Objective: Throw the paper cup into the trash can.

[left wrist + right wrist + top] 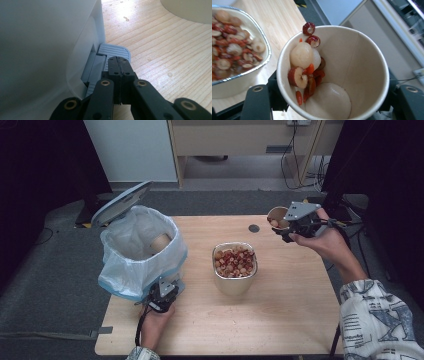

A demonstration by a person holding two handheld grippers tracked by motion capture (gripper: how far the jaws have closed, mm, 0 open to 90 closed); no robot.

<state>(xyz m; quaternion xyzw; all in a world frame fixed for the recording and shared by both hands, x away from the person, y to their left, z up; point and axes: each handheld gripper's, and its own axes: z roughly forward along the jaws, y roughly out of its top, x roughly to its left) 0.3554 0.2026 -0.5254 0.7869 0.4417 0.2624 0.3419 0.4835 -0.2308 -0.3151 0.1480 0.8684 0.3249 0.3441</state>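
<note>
right gripper [286, 231] clamping paper cup [332, 72] of dried fruit, tilting over far right table edge. left gripper [119, 65] jaws closed, empty, pressing bin pedal [113, 50]. next: carrying cup to foil tray [234, 279], pouring.

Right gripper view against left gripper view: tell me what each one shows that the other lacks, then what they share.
Right gripper view: a paper cup tilted between the right gripper's jaws, with red date slices and pale round fruit clinging to its inner wall, and the foil tray of the same mix beside it.

Left gripper view: the left gripper, jaws shut, pressing the grey pedal at the foot of the white bin.

Both: the wooden table.
</note>
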